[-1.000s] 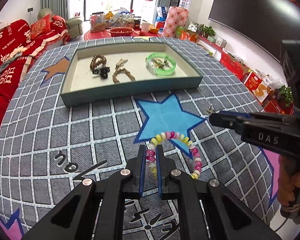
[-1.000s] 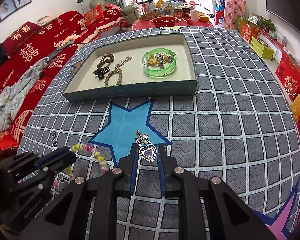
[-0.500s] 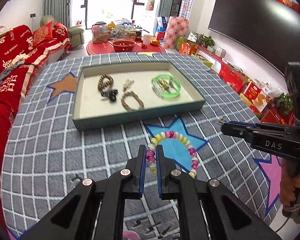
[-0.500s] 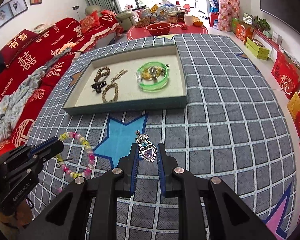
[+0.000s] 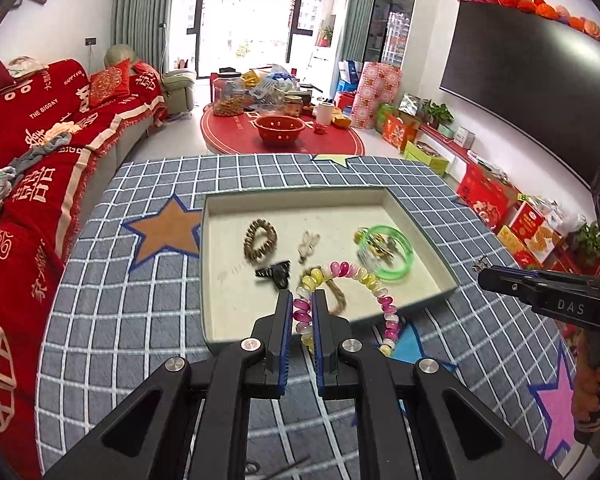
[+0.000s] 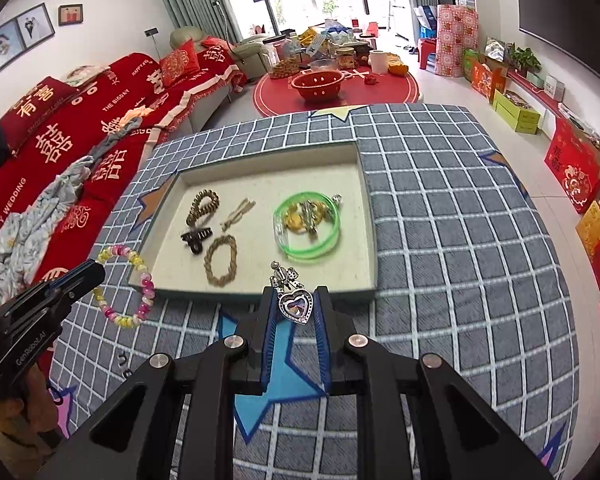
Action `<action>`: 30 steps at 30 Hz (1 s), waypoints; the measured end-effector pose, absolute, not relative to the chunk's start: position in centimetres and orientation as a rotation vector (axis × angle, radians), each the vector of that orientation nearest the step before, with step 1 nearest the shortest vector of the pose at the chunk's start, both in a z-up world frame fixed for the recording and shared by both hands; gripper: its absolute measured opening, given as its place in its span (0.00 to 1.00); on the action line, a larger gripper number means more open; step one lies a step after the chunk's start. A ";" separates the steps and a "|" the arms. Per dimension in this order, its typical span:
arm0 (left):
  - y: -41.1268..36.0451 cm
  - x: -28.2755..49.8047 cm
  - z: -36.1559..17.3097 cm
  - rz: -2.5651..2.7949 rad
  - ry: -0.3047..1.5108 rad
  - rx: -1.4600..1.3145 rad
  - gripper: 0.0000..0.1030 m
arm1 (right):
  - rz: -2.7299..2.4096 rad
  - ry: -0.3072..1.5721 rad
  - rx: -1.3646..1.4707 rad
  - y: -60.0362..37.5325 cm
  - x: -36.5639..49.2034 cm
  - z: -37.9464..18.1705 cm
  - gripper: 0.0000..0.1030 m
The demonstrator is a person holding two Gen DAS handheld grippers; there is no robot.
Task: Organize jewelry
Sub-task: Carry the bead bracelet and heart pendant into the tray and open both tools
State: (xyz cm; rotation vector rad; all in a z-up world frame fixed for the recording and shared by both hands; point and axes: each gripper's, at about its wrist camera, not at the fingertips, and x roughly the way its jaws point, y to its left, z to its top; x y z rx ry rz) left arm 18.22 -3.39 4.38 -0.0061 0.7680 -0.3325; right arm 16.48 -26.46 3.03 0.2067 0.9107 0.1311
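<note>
My left gripper (image 5: 302,312) is shut on a pink and yellow bead bracelet (image 5: 384,304) and holds it in the air over the near edge of the teal tray (image 5: 216,336). The bracelet also shows in the right wrist view (image 6: 140,276), left of the tray (image 6: 364,292). My right gripper (image 6: 294,308) is shut on a silver heart pendant (image 6: 296,304), held just before the tray's near wall. In the tray lie a green bangle (image 6: 308,228), a brown bead bracelet (image 6: 202,208), a black hair claw (image 6: 196,238) and a woven rope bracelet (image 6: 220,260).
The tray stands on a grey checked tablecloth with coloured stars (image 6: 440,240). A red sofa (image 5: 28,152) runs along the left. A round red table (image 5: 280,136) with jars and a red colander stands beyond. Boxes (image 6: 580,168) line the floor on the right.
Both grippers have risen and moved forward toward the tray, each carrying its piece. The bead bracelet now hangs over the tray's near edge; the pendant is at the near wall.
</note>
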 end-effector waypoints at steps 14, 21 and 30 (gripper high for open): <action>-3.2 24.8 0.0 -0.263 0.866 -0.006 0.22 | 0.209 1.002 0.210 -21.2 24.6 -0.9 0.19; -3.6 26.4 -1.9 -0.243 0.898 0.011 0.22 | 0.199 1.068 0.230 -20.6 27.2 -4.0 0.19; -4.6 27.4 -3.6 -0.205 0.924 0.074 0.22 | 0.120 1.080 0.191 -21.6 28.4 -5.7 0.19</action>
